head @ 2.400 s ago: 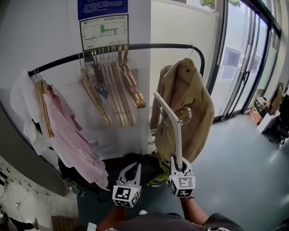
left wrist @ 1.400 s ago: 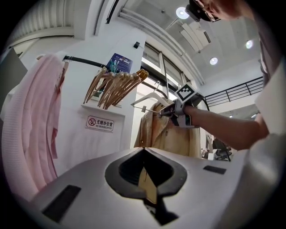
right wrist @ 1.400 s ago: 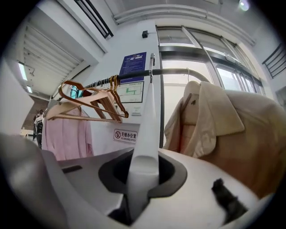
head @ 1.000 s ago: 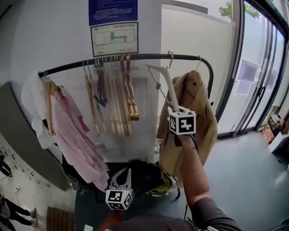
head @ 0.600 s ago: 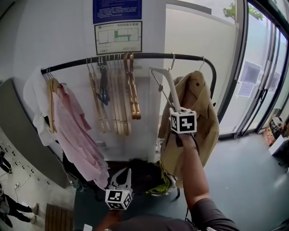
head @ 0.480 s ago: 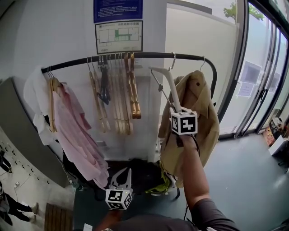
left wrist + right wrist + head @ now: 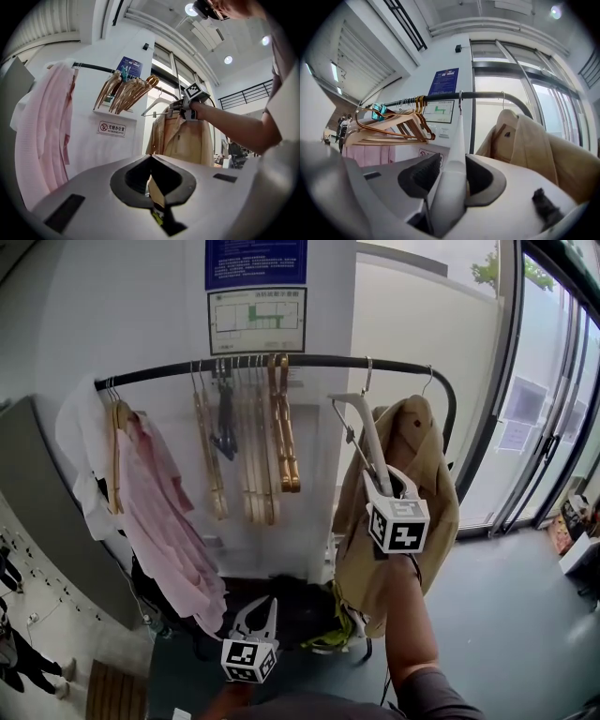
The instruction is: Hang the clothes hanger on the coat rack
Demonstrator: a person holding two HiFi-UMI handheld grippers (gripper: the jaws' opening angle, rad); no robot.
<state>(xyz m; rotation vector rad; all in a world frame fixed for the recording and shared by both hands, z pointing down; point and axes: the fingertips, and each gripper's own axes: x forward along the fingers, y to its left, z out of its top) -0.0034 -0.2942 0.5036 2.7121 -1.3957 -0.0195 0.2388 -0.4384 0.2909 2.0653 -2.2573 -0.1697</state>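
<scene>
The white clothes hanger [image 7: 455,154] hangs from the black rail [image 7: 319,359] of the coat rack in the upper middle of the head view. Its metal hook [image 7: 367,367] sits over the rail, between the bunch of wooden hangers [image 7: 253,456] to the left and the tan jacket [image 7: 417,456] to the right. One white arm of the hanger slopes down to the right gripper [image 7: 382,486], which is raised in front of the jacket.

In the right gripper view that arm runs straight up the middle between the two fingers. The fingers are opening: the dark pad on the left stands a little clear of the arm, and the pad on the right lies close against it without squeezing.

The left gripper [image 7: 265,604] is low in the head view, at bottom centre, well apart from the hanger. Its fingers are closed tip to tip, with nothing between them. A pink shirt [image 7: 159,502] hangs at the left end of the rail.
</scene>
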